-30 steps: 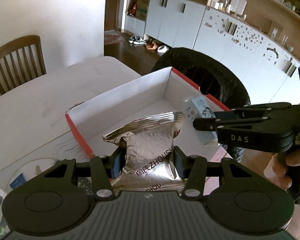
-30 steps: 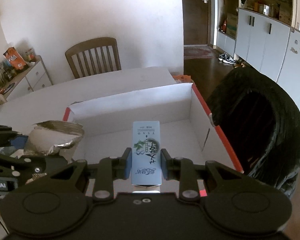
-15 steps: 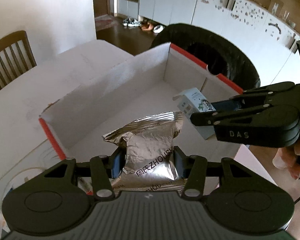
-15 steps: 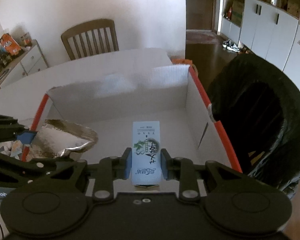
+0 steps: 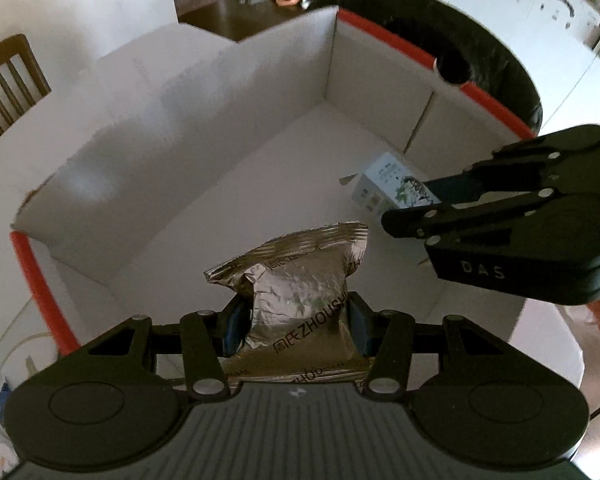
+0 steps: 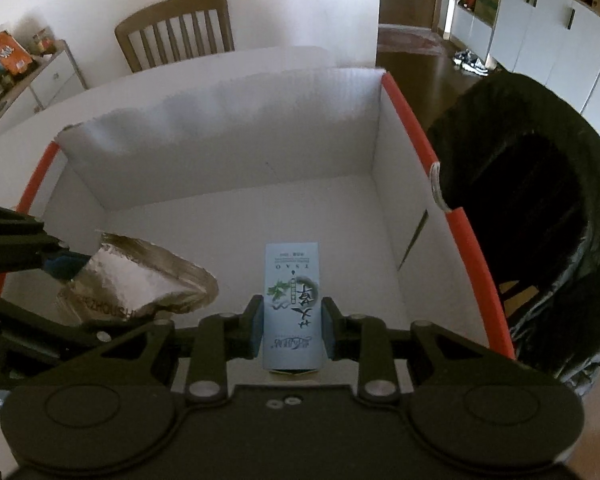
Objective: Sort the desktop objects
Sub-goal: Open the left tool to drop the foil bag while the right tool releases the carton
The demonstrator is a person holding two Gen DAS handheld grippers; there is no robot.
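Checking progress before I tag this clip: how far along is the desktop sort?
Done: nothing shows inside the white box; its floor looks bare. In hand: the left gripper is clamped on a silver snack bag, the right gripper on a light-blue carton, both over the box. Left: release both; other clutter is hardly visible.

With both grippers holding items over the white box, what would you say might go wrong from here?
The left gripper pinches the foil packet only at its crumpled lower part, so it may slip or drop unevenly. The right gripper and its blue carton hang close beside the packet, so they might collide over the white box.
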